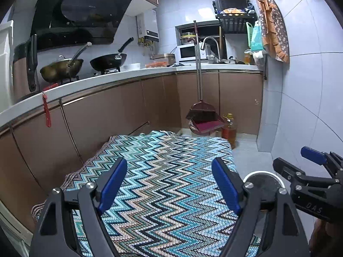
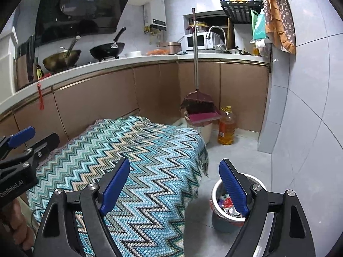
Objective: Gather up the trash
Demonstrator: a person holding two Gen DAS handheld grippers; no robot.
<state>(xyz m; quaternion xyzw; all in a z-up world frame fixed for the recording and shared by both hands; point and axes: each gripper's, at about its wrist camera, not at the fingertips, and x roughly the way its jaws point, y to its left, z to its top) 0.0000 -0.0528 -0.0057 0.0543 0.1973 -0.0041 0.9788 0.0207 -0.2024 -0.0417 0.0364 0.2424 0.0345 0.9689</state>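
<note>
Brown cabinet fronts (image 1: 103, 115) along the left, under a white counter (image 1: 128, 76). On the counter, at the left end, two woks: a brassy wok (image 1: 62, 69) and, to its right, a black wok (image 1: 108, 63), both below a dark range hood (image 1: 81, 15). Hanging from the counter edge, a red tag (image 1: 47, 111).

Further right, in the middle, a low surface covered with a knitted zigzag blanket (image 1: 167, 141) in blue, teal and beige. Above this blanket, the left gripper (image 1: 169, 162), blue pads (image 1: 113, 184) set wide apart, nothing between them, nothing held.

Behind the blanket, leaning upright against the cabinets, a long-handled broom (image 1: 198, 64) together with a dark red dustpan (image 1: 206, 126). Just beside them on the right, a bottle of yellow oil (image 1: 229, 128), standing on the grey floor (image 2: 235, 150).

Then the right gripper (image 2: 174, 162), also spread wide and empty, pointing over the right edge of the blanket, near the left gripper but apart from it.

On the floor just right of the blanket, low in the right wrist view, a small round bin (image 2: 214, 190) with a white rim, upright, partly hidden behind one blue pad. Inside it, crumpled wrappers (image 2: 227, 203) in red, white and silver: the trash, lying in the bin, in neither gripper.

At far right, pale grey wall tiles (image 2: 310, 107) and, high up, an orange flowered cloth (image 2: 278, 17), hanging.
</note>
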